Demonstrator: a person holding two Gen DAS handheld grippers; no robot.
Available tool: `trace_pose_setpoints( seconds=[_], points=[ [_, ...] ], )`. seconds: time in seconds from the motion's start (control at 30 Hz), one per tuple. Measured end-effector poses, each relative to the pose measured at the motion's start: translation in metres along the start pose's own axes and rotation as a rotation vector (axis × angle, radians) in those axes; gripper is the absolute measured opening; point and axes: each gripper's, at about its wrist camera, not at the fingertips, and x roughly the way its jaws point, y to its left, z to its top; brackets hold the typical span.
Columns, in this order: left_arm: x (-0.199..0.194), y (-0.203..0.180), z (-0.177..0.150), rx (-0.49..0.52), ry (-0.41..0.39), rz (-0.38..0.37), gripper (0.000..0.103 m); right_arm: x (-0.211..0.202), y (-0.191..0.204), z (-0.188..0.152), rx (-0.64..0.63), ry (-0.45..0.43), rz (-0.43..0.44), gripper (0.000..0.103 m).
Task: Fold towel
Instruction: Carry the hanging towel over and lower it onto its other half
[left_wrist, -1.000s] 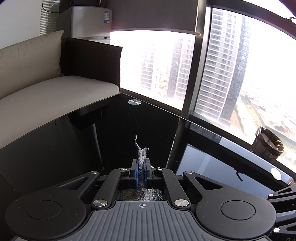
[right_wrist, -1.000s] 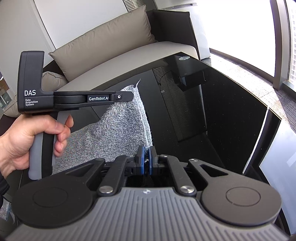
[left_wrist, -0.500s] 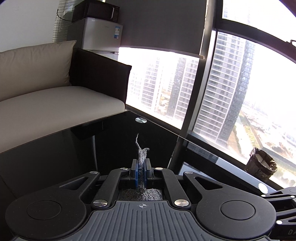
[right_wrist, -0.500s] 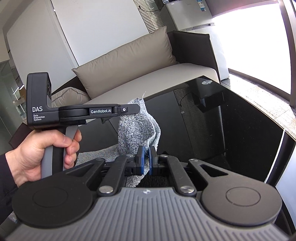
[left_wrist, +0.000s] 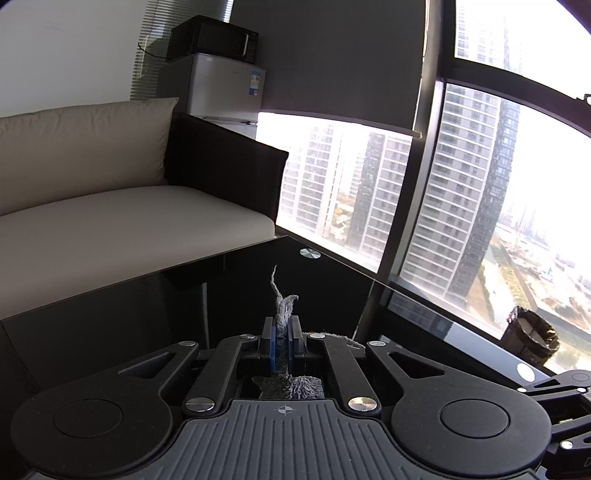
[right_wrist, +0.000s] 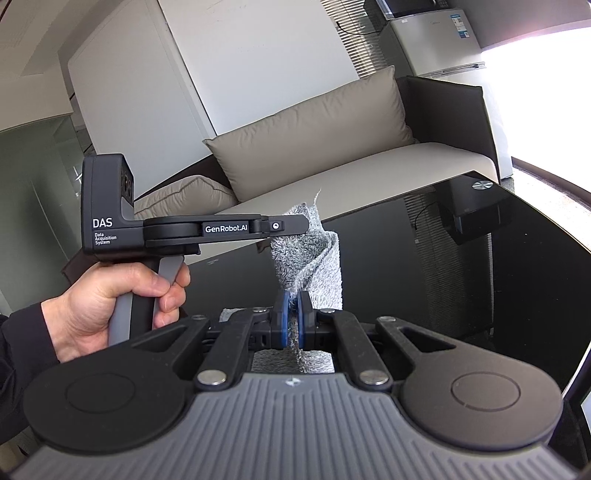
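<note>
The grey fluffy towel (right_wrist: 314, 258) hangs bunched in the air above the black glass table (right_wrist: 480, 266). My left gripper (left_wrist: 282, 334) is shut on one towel corner (left_wrist: 282, 310), whose tip and a loose thread stick up past the blue pads. My right gripper (right_wrist: 291, 314) is shut on another towel edge. In the right wrist view the left gripper (right_wrist: 295, 225) shows side-on, held by a hand (right_wrist: 110, 302), with its tip clamped on the towel's top. The two grippers are close together.
A beige sofa (left_wrist: 110, 221) with cushions runs along the table's far side. A small fridge with a microwave (left_wrist: 218, 81) stands behind it. Large windows (left_wrist: 480, 184) lie to the right. A dark bin (left_wrist: 530, 338) stands by the window.
Both grippers have risen and tilted upward with the towel. The towel has gone from spread between them to bunched and hanging, and the grippers have come closer together.
</note>
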Motion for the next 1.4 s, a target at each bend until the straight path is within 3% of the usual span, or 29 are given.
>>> trace_pose_setpoints(
  seconds=[0.5, 1.03, 1.27, 1.4],
  points=[
    [-0.040, 0.034, -0.022, -0.044, 0.004, 0.097, 0.006, 0.029, 0.053, -0.016, -0.065, 0.081, 0.115, 0.005],
    [-0.051, 0.072, -0.052, -0.146, 0.023, 0.156, 0.009, 0.059, 0.084, -0.035, -0.147, 0.181, 0.136, 0.005],
    [-0.062, 0.084, -0.056, -0.206, 0.035, 0.225, 0.010, 0.075, 0.097, -0.038, -0.174, 0.223, 0.185, 0.005],
    [-0.069, 0.087, -0.059, -0.228, 0.042, 0.261, 0.015, 0.082, 0.099, -0.037, -0.178, 0.248, 0.210, 0.010]
  ],
)
